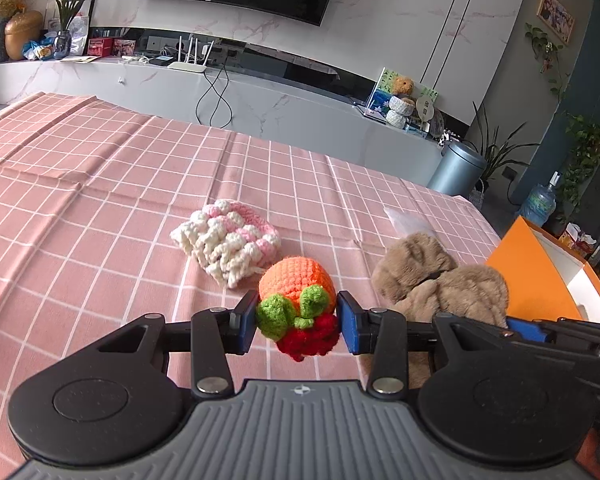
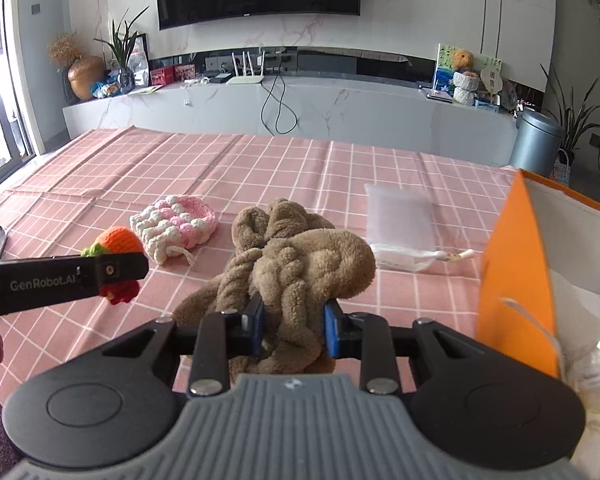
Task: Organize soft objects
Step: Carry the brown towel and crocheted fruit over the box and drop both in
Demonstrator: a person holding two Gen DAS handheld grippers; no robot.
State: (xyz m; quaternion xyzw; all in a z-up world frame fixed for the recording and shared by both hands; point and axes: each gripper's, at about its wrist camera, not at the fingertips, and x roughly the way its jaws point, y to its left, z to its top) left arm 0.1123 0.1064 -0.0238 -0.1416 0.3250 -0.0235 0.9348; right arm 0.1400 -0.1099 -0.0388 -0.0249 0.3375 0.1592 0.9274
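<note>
My left gripper [image 1: 298, 322] is shut on a crocheted toy [image 1: 296, 286] with an orange body, green leaves and a red end, held just above the pink checked tablecloth [image 1: 100, 184]. The toy also shows in the right wrist view [image 2: 118, 242], with the left gripper's finger across it. My right gripper [image 2: 294, 326] is shut on a brown plush toy [image 2: 300, 264], which shows at the right in the left wrist view [image 1: 432, 276]. A pink and white crocheted pouch [image 1: 228, 240] lies on the cloth beyond the orange toy, and shows in the right wrist view [image 2: 176, 226].
An orange box [image 2: 516, 280] with a white inside stands open at the right table edge, also in the left wrist view [image 1: 540, 272]. A clear plastic bag [image 2: 400, 220] lies on the cloth behind the plush. A TV cabinet [image 2: 300, 108] runs behind the table.
</note>
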